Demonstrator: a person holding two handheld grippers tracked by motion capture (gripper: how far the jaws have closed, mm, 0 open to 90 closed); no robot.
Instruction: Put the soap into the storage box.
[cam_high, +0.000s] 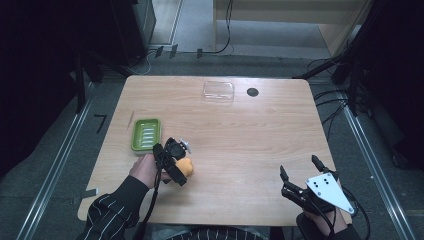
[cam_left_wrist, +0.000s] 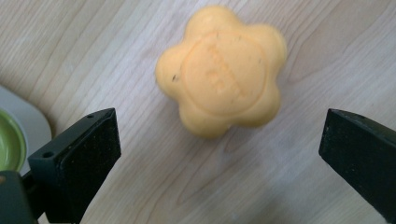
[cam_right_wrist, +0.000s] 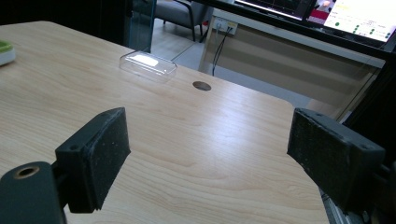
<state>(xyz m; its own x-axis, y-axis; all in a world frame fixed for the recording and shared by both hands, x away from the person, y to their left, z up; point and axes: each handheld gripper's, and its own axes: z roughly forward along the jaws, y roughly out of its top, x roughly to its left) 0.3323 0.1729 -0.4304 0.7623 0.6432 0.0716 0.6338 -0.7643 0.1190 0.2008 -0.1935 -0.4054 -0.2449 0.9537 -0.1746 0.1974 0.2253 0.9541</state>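
An orange flower-shaped soap (cam_left_wrist: 222, 70) lies flat on the wooden table (cam_high: 240, 145), a round stamp on its top face. My left gripper (cam_left_wrist: 223, 140) hangs just above it, open, its jaws wide to either side and touching nothing. From the high view, the left gripper (cam_high: 172, 162) is at the table's front left with the soap (cam_high: 186, 166) beside it. A green soap dish (cam_high: 145, 134) sits just beyond it. My right gripper (cam_high: 299, 166) is open at the front right corner and holds nothing; its own view shows the right gripper (cam_right_wrist: 210, 140) above bare wood.
A clear plastic lid (cam_high: 218, 91) lies near the far edge, with a dark round hole (cam_high: 252, 92) in the table to its right. The lid (cam_right_wrist: 148, 64) and hole (cam_right_wrist: 201, 86) also appear ahead of the right gripper. Cables run over the floor beyond the table.
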